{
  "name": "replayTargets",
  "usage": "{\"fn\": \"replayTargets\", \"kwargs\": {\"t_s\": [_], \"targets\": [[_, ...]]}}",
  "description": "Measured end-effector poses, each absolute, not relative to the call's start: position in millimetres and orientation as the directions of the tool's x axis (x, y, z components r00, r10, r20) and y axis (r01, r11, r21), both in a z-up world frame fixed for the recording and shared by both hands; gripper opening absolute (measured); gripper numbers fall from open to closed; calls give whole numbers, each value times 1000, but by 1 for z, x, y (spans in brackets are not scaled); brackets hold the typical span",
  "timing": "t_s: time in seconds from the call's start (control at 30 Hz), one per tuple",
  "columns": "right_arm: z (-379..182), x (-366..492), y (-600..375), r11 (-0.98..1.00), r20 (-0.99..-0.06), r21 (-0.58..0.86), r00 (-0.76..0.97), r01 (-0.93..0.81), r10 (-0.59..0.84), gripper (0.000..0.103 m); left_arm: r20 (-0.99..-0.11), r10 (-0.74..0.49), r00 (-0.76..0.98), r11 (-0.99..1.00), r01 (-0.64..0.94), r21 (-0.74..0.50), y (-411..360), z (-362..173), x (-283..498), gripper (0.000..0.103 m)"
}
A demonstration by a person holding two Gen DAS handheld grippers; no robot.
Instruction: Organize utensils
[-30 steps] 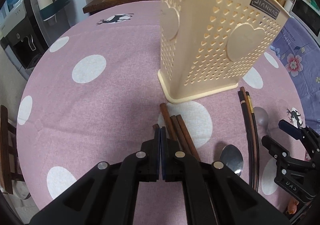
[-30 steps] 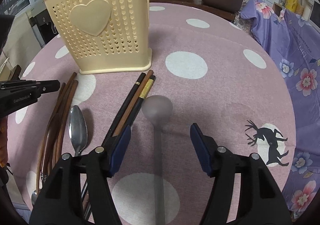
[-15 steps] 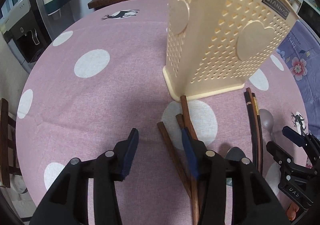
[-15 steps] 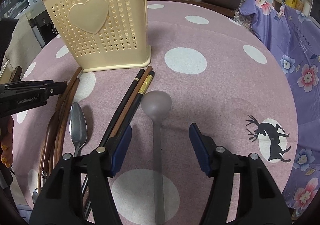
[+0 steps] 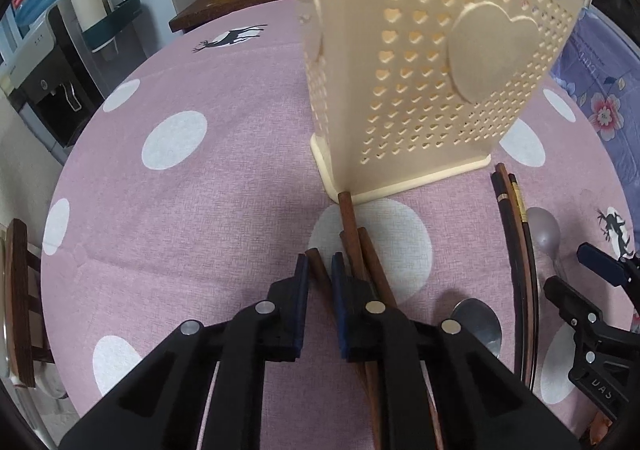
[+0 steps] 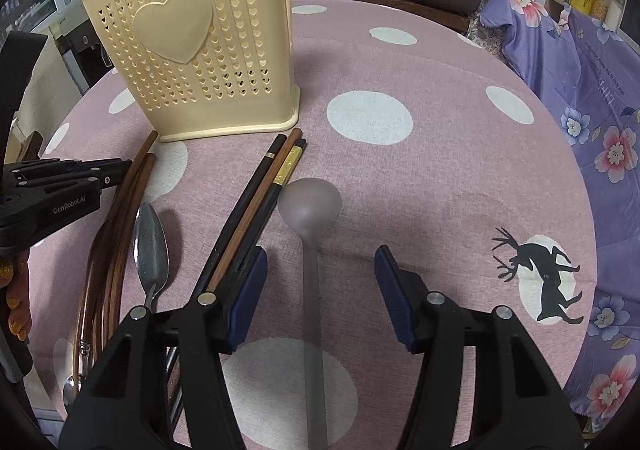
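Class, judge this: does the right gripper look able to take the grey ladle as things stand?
Probably yes. The right gripper is open, astride the grey ladle's handle, nothing between; the dark chopsticks lie just beside one finger.

The utensil holder's [image 5: 424,61] top is cut off; chopstick [image 5: 320,282] ends hidden.

Spotted pink tablecloth [image 6: 420,177], floral cloth [image 6: 592,97]

Utensil holder [image 6: 200,49] blocks centre; cloth [image 5: 200,209] left of it bare, chopsticks [image 6: 256,205] & spoons crowd its front.
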State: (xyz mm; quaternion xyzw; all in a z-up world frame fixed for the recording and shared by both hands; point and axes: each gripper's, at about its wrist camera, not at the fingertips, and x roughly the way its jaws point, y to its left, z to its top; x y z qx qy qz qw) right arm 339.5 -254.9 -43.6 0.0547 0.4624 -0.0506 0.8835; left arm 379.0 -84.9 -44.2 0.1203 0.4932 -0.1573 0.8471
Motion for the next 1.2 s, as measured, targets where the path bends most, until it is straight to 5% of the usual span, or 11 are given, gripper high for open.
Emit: {"fn": "replayTargets", "kwargs": {"t_s": [0.6,0.8,0.93,1.2], "targets": [[-45,357,-248,994,-830,30,557,107,-35,55,-856,-162,491,961,276,-24,-60,-40,413,10],[-42,368,-246,998,-832,27,555,63,-12,37,-843,-172,509,963,269,-33,-58,-29,415,10],[-41,370,-246,999,-830,24,558,45,-5,36,-830,-178,529,963,266,-38,-58,-20,413,10],[2,347,-248,999,-716,53,697,10,31,36,-748,-218,626,961,274,-50,-54,28,394,9]]}}
